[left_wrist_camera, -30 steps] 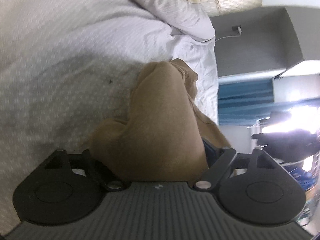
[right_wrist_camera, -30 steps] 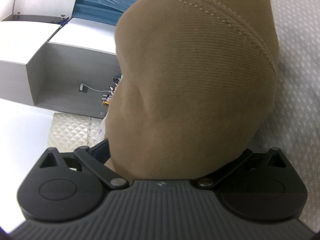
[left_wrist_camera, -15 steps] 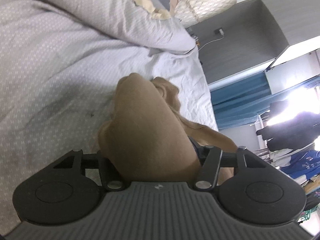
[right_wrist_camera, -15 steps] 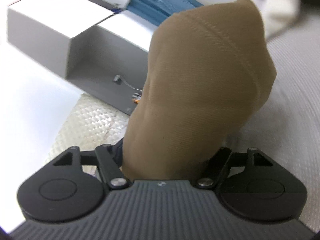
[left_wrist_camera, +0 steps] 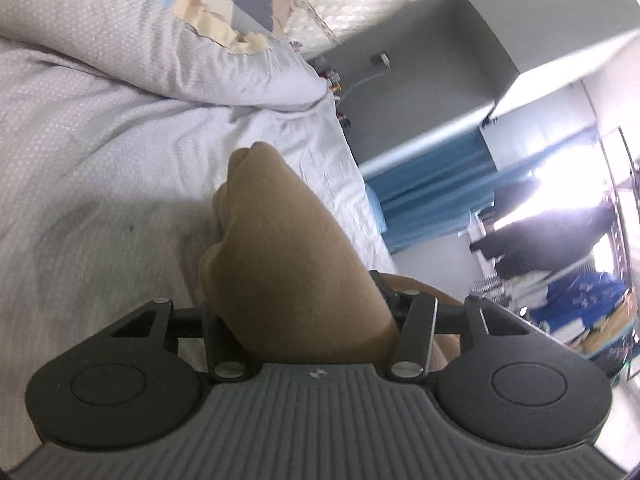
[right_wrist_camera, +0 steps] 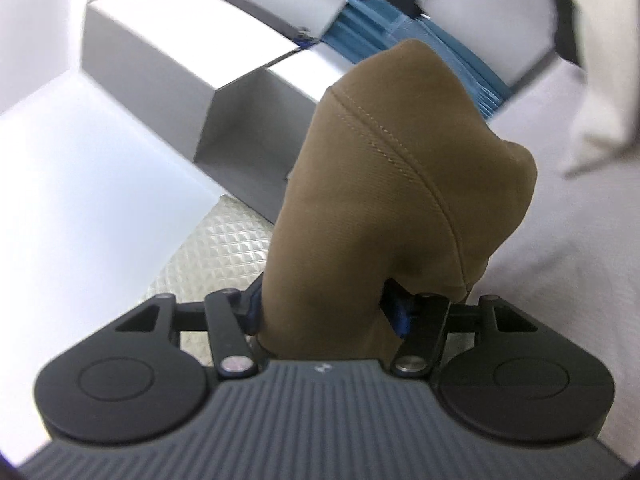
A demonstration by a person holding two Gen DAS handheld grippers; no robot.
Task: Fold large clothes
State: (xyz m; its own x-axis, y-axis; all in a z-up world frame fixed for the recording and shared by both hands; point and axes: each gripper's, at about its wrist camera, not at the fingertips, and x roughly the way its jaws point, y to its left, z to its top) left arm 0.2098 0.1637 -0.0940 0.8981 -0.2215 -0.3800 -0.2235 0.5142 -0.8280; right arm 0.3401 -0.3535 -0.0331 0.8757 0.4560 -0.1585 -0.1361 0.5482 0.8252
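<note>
We see a tan garment (left_wrist_camera: 288, 264) of soft, finely ribbed cloth, bunched into a thick rounded fold and lifted above the bed. In the right wrist view a stitched seam runs across its (right_wrist_camera: 400, 184) surface. Which garment it is, we cannot tell.

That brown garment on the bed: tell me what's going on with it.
A person is working it with two handheld grippers. The left gripper and the right gripper each have a bunched fold of the brown garment between their jaws, which are closing on the cloth. The fabric stands up in front of each camera, above the white bedsheet, near a pillow.
</note>
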